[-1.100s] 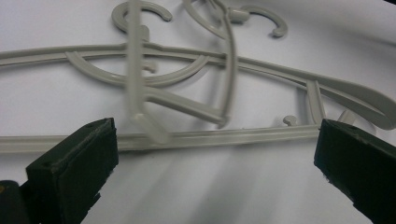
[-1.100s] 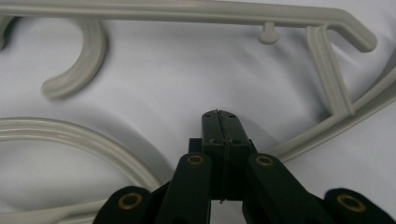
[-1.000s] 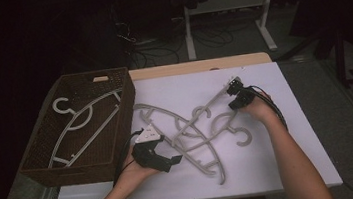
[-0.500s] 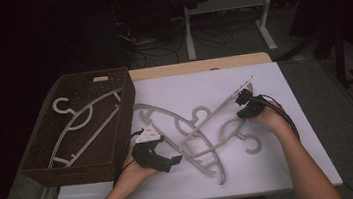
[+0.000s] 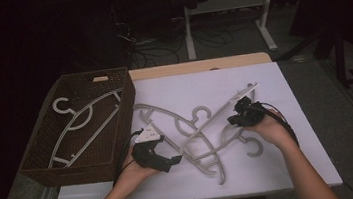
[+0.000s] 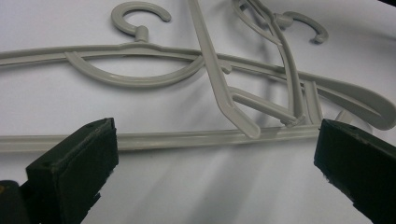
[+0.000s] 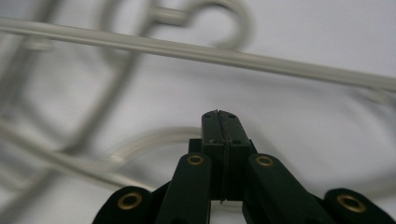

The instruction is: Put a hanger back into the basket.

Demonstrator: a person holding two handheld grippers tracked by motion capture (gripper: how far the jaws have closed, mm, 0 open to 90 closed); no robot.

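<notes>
Jaws wide on the left gripper (image 5: 174, 161), straddling the bottom bar of the tangled hangers (image 5: 196, 140) on the tabletop (image 5: 273, 169) beside the basket (image 5: 46, 169) — right gripper (image 5: 234, 118) pressed shut, empty, apparently nudging one free.

white table (image 5: 273, 169): grey hangers (image 5: 197, 142) tangled mid-surface, wicker basket (image 5: 46, 164) left edge

room: dark | floor (image 5: 348, 125): grey | bg: white desk frame (image 5: 228, 20) w/ cables (image 5: 158, 46) | table (image 5: 201, 66): wood edge
</notes>
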